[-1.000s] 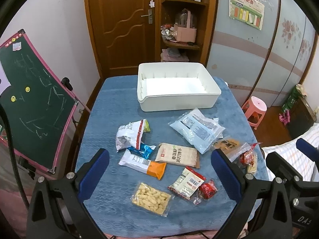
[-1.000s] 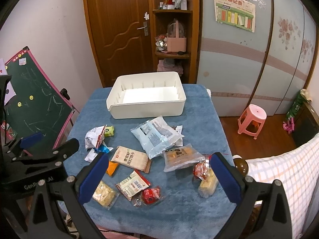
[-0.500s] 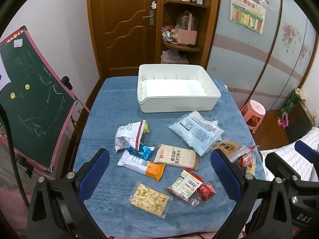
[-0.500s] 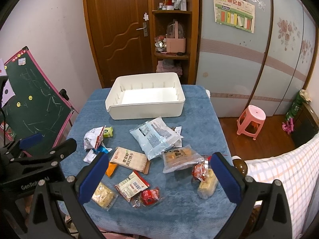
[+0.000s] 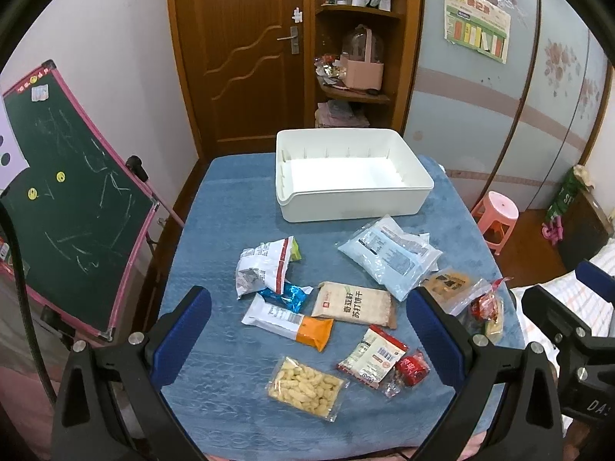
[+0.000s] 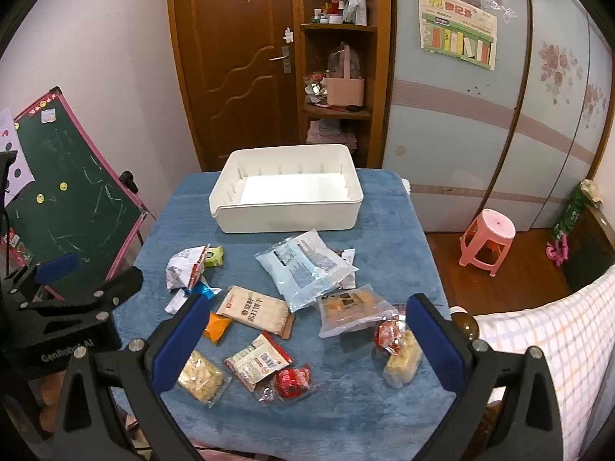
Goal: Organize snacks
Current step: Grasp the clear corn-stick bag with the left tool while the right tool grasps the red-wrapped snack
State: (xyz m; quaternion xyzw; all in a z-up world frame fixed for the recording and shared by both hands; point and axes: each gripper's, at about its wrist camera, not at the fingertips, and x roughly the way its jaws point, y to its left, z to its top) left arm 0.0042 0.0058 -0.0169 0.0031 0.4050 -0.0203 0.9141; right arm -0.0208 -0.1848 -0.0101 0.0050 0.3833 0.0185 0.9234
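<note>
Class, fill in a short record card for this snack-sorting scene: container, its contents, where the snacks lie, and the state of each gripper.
container: white bin at the far side of the table
bin contents: nothing visible inside
surface: blue cloth over the table
snacks: about a dozen packets loose on the cloth, nearer than the bin, among them a pale blue packet
left gripper: open, holding nothing
right gripper: open, holding nothing

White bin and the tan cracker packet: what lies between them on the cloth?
In both wrist views, the pale blue bag partly fills the stretch between the white bin and the tan cracker packet; the rest is bare blue cloth.
</note>
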